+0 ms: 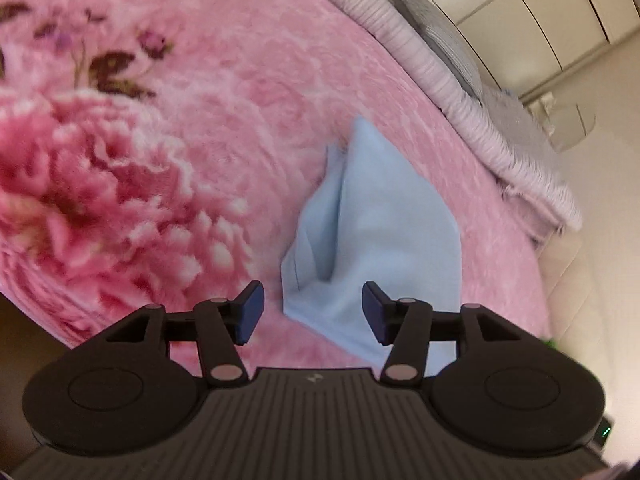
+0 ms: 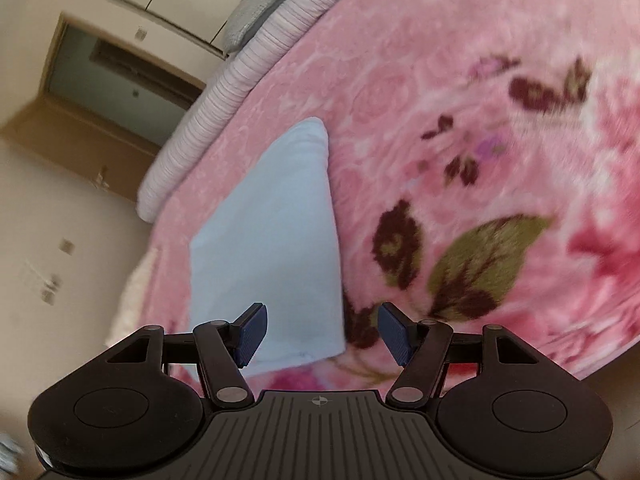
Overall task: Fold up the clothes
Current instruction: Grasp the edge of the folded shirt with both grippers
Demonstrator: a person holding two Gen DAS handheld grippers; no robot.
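A light blue garment [image 1: 380, 232] lies folded on the pink floral blanket [image 1: 168, 152], with a raised crease down its middle. My left gripper [image 1: 312, 312] is open and empty, held just above the garment's near edge. In the right wrist view the same garment [image 2: 272, 240] lies flat as a long folded strip on the blanket [image 2: 460, 100]. My right gripper [image 2: 320, 334] is open and empty, over the garment's near right corner.
A striped lilac quilt [image 1: 460, 92] and a grey pillow [image 1: 436, 36] lie along the far edge of the bed. Cream wardrobe doors [image 1: 540, 12] and pale floor [image 2: 60, 248] lie beyond the bed edge. A doorway [image 2: 120, 80] opens at the left.
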